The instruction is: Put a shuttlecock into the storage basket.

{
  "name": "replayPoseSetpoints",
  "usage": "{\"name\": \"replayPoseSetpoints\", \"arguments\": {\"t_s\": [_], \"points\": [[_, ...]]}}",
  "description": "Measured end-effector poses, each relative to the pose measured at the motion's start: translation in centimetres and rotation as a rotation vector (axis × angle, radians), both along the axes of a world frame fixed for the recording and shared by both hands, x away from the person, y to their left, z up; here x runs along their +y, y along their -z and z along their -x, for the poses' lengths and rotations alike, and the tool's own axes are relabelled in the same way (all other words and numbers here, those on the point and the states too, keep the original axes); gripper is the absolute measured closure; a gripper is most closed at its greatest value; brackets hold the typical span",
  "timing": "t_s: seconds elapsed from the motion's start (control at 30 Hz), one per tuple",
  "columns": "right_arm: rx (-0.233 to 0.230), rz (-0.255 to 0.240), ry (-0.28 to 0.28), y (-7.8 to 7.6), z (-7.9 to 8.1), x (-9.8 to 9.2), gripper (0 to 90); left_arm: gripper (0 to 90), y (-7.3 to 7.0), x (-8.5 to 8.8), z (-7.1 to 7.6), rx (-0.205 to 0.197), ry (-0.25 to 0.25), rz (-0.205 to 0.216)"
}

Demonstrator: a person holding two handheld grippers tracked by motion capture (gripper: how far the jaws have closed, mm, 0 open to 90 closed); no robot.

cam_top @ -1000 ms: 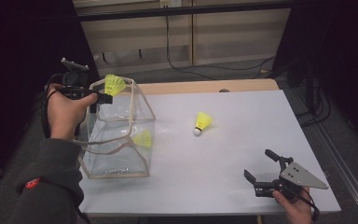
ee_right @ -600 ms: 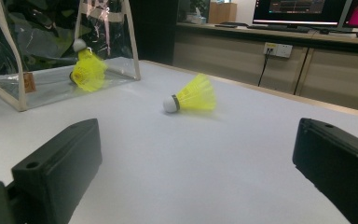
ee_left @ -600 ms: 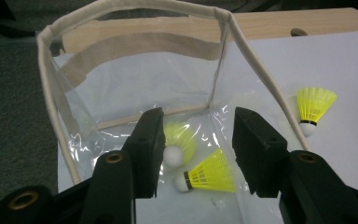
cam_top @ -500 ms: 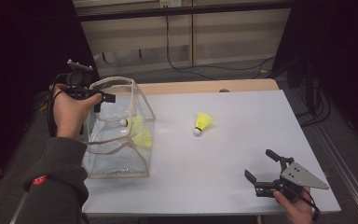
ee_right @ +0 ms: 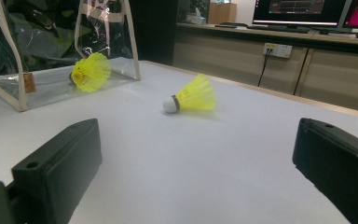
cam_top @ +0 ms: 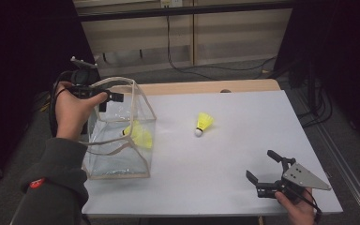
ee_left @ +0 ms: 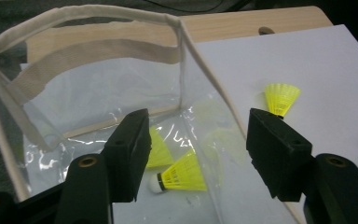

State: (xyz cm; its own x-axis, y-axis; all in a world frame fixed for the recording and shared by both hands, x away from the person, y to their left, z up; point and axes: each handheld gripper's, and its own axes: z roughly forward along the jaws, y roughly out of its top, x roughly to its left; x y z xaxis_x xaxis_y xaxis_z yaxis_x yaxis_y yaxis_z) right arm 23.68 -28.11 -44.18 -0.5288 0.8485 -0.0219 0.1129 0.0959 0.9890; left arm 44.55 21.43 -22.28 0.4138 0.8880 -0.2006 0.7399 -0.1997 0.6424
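The left tongs (cam_top: 104, 97) have just been opening, empty, above the clear bag (cam_top: 140, 164). The right tongs (cam_top: 261, 169) rest spread. The loose shuttlecock (cam_top: 204, 123) looks feather-light and crushable, best pinched at its cork.

A bag (cam_top: 122, 136) stood at the table's (cam_top: 243, 154) left side with two shuttlecocks (ee_left: 179, 173) lying inside it; a third shuttlecock (cam_top: 204, 123) lay on the table to its right, well apart.

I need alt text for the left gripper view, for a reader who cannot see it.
Two open black tongs hover over a clear plastic bag with white fabric trim; two yellow shuttlecocks lie inside it. A third yellow shuttlecock lies outside on the white table, beyond the right jaw.
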Motion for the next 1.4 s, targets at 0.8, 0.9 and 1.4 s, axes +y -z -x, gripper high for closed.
{"name": "replayPoseSetpoints", "arguments": {"t_s": [0.8, 0.9, 1.4], "points": [[-0.002, -0.002, -0.002, -0.1, 0.1, 0.1, 1.2, 23.3, -0.5, -4.4, 0.7, 0.02, 0.146, 0.052], [0.0, -0.002, -0.002, -0.1, 0.1, 0.0, 1.2, 21.4, -0.4, -4.8, 0.8, 0.026, 0.168, 0.053], [-0.001, -0.005, -0.004, -0.1, 0.1, 0.0, 1.2, 15.1, -0.1, -6.9, 1.1, 0.018, 0.225, 0.066]]}}
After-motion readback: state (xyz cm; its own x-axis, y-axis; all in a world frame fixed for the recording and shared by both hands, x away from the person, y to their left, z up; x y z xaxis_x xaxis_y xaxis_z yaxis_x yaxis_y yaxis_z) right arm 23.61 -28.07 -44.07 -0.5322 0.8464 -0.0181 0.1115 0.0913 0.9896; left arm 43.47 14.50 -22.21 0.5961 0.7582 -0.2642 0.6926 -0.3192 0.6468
